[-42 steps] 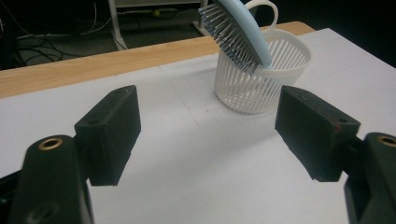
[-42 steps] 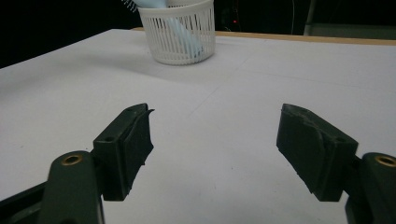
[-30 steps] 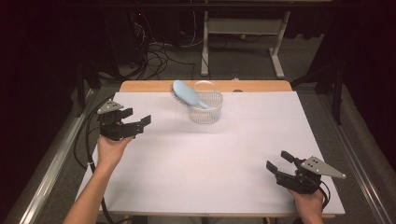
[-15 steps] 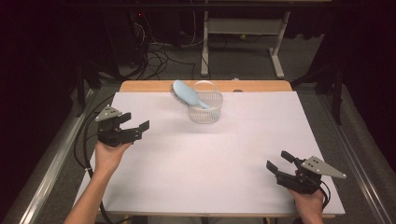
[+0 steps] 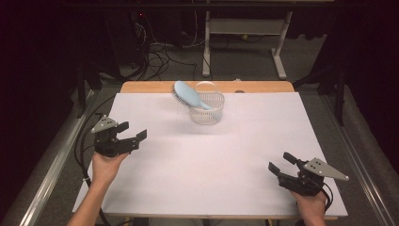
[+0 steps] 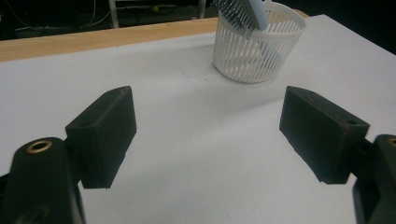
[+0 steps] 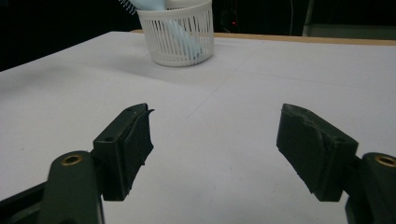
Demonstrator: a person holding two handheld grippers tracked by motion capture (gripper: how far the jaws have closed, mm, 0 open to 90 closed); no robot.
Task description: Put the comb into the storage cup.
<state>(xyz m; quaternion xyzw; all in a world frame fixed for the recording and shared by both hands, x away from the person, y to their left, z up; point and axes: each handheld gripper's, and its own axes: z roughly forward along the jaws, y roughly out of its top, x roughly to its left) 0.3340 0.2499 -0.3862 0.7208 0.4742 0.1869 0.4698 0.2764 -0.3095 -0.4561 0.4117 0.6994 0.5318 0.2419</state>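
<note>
The pale blue hairbrush [image 5: 187, 95] stood handle-down in the white slatted basket [image 5: 207, 109] at the far middle of the table [image 5: 197, 183], its bristled head leaning out over the basket's left rim. Both claws were wide and held nothing. The left gripper [image 5: 130, 135], near the table's left edge, pointed right and slightly far, toward the basket; the right gripper [image 5: 279, 165] sat low at the near right corner, aimed left and far. To lift the brush cleanly, a gripper would best close on the exposed head or neck and draw upward, lest the light basket tip.
</note>
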